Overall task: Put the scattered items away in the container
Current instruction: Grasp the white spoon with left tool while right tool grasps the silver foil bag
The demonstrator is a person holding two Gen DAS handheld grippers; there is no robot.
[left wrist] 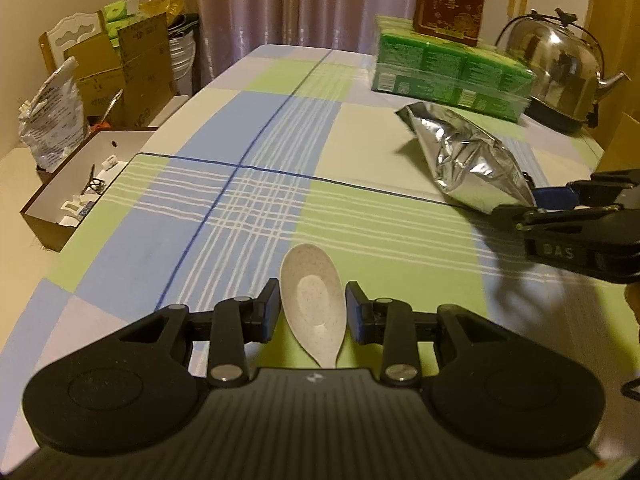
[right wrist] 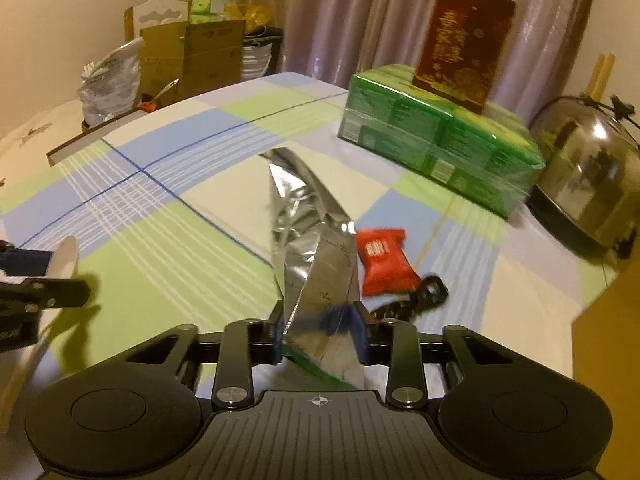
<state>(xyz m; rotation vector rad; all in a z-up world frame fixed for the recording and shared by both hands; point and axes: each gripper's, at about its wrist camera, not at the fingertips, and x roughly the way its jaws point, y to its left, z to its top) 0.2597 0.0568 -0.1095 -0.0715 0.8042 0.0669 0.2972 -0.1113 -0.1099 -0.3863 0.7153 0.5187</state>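
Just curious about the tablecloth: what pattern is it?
The checked tablecloth has pale blue, green and cream blocks with thin white stripes; the left wrist view shows it best.

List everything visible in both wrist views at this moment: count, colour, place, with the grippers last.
spoon: 1, white speckled, between the left gripper's fingers
foil bag: 1, silver, between the right gripper's fingers
candy packet: 1, red, on the cloth right of the foil bag
black object: 1, blurred, beside the candy packet; cannot tell what it is
open box: 1, brown with white inside, at the table's left edge, small bits inside
green packs: 1 wrapped bundle, far right of the table
red box: 1, dark red, upright on the green packs
kettle: 1, steel, far right
tablecloth: 1, blue, green and cream check
cardboard boxes: several, brown, beyond the table
left gripper: black, shut on the spoon
right gripper: black, shut on the foil bag
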